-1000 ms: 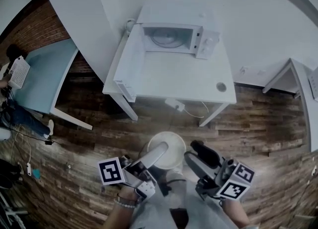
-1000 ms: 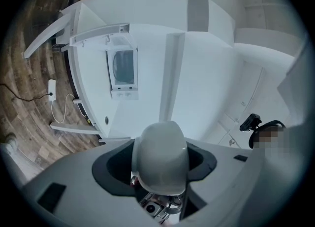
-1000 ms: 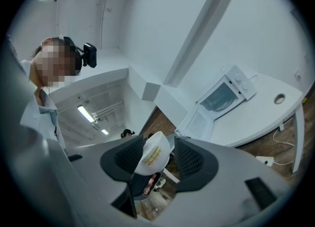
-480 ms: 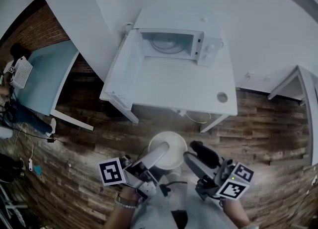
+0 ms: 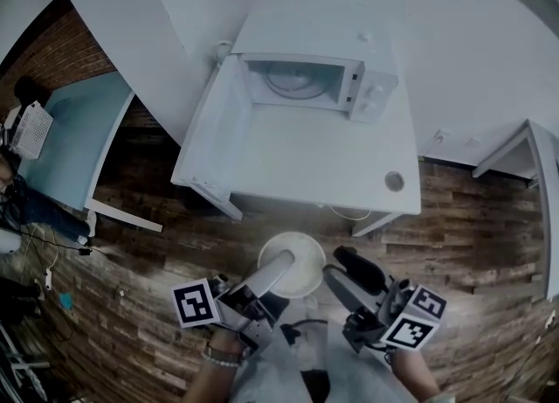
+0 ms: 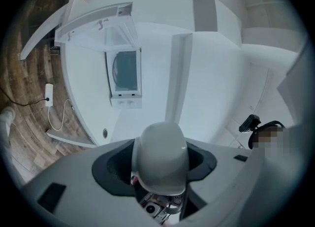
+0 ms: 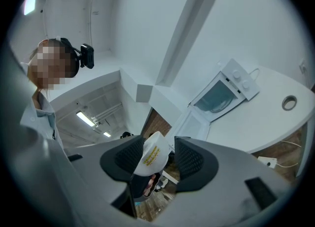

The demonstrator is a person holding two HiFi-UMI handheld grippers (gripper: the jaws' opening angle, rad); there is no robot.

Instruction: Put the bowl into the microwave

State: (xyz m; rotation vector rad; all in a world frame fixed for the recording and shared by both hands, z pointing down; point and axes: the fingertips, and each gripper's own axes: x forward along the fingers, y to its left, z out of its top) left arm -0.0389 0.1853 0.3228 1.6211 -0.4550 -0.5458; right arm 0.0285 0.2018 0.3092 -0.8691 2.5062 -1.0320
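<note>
1. The bowl [image 5: 301,251] is sitting low in the centre of the head view, between both tongs. It's hanging over the wood floor [image 5: 131,305], so it isn't over the worktop [image 5: 323,165] yet.
2. The left tongs [image 5: 281,267] are coming at it from the lower left. In the left gripper view the bowl is filling the whole space between the dark pads [image 6: 110,164], so those tongs are standing fairly wide and clamping it.
3. The right tongs [image 5: 335,265] are taking the bowl's lower right edge. In the right gripper view the bowl is lying against one pad, with what looks like a thin sliver of gap at the other pad [image 7: 189,159]. I'm reading that as a medium-wide grip on the bowl, but I'm less sure of it.
4. The relation that matters: the microwave [image 5: 306,73] is sitting at the far side of the worktop, pretty much straight up-frame from the bowl. Its open cavity is facing back toward the tongs.
5. Its door [image 5: 218,126] is hanging open on the left of the cavity, so the left tongs' side is the tight one. The knob panel [image 5: 371,100] is bordering the right side.
6. The bowl is round, so there's no long axis to line up. Its mouth is facing up, and both tongs are looking about equally far from the cavity. My guess is that the next move is a level push up-frame across the worktop, steering clear of that door.
</note>
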